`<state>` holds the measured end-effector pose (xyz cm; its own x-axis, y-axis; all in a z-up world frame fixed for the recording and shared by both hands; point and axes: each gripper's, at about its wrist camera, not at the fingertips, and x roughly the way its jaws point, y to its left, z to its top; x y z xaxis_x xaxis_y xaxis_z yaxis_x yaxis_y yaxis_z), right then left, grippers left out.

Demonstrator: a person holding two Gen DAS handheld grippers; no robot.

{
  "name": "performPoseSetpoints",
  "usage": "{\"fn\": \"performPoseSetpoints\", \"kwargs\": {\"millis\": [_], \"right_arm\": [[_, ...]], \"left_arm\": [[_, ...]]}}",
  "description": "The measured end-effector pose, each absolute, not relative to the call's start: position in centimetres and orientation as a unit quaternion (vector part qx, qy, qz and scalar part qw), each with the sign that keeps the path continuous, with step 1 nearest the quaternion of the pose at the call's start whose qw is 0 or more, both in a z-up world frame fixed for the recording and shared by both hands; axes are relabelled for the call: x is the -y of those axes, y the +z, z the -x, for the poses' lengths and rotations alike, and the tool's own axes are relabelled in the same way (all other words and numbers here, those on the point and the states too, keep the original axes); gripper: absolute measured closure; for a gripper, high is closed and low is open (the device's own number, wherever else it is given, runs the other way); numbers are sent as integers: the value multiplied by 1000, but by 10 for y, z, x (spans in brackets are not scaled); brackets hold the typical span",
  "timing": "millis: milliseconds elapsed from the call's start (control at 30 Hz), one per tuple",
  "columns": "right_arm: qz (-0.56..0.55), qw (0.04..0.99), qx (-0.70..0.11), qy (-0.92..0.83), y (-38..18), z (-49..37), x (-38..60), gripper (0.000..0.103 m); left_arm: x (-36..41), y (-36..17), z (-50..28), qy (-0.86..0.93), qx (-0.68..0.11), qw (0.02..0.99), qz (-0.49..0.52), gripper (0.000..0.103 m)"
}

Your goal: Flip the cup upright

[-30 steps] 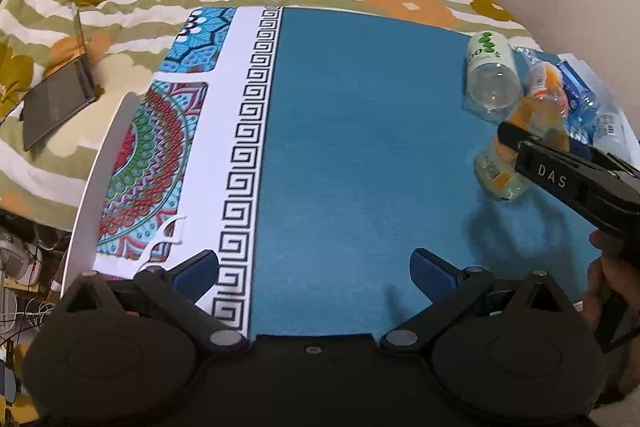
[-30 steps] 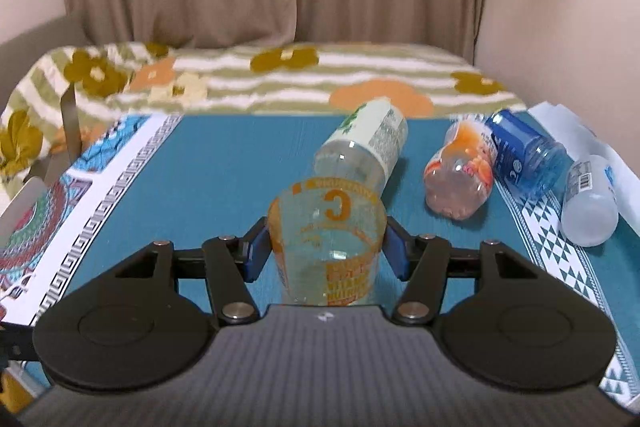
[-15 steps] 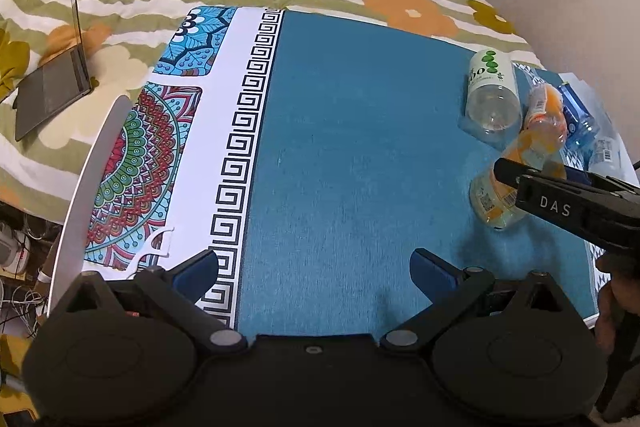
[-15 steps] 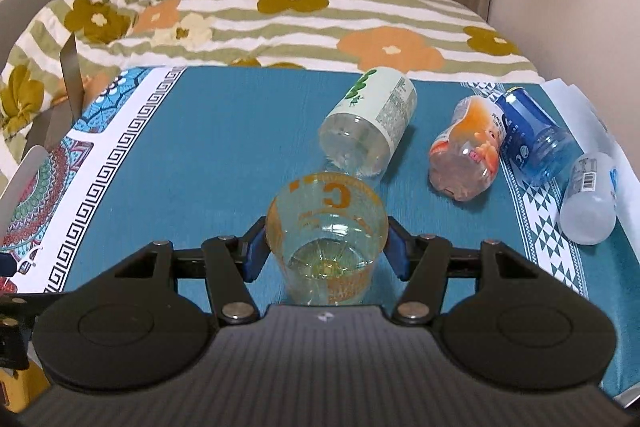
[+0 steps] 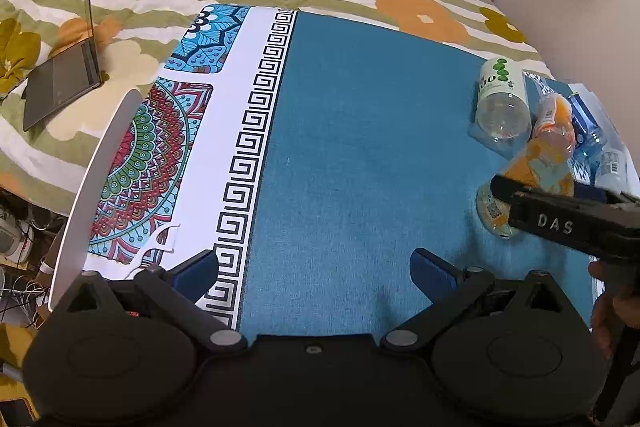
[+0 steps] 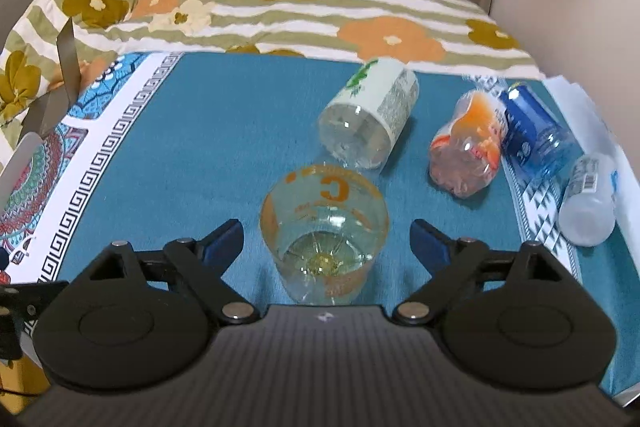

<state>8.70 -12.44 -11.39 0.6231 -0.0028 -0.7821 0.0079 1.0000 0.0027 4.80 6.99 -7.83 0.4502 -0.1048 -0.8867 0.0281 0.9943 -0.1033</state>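
At lower centre of the right wrist view the cup (image 6: 324, 235) is seen upright on the table (image 6: 224, 147), flanked but untouched by the wide right tongs (image 6: 326, 241), so it could be toppled if clipped during withdrawal, while the left tongs (image 5: 314, 267) are held wide and empty.

Bottles (image 6: 368, 123) just behind cup (image 6: 324, 231)

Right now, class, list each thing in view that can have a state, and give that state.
Cup: upright on the blue mat, mouth up, released.
Right hand-held gripper: open around the cup, not touching it.
Left hand-held gripper: open, empty.
Four bottles: lying on their sides.
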Motion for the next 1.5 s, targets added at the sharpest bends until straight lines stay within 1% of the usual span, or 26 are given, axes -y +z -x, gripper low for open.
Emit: {"fn": "performPoseSetpoints", "kwargs": {"millis": [167, 500, 667, 933, 1500], "right_arm": [[-29, 896, -443, 4, -100, -82, 134, 0], [0, 896, -443, 15, -28, -43, 162, 0], [10, 894, -448, 1, -6, -23, 186, 0], [-3, 891, -453, -22, 0, 3, 217, 0], [-21, 890, -455, -25, -5, 14, 229, 0]], "left_arm": [[-62, -60, -43, -35, -506, 861, 28, 0], [-32, -8, -24, -49, -471, 881, -5, 0], [-17, 10, -14, -52, -441, 896, -10, 0], [4, 16, 1, -50, -409, 910, -31, 0], [18, 12, 17, -51, -401, 914, -45, 0]]}}
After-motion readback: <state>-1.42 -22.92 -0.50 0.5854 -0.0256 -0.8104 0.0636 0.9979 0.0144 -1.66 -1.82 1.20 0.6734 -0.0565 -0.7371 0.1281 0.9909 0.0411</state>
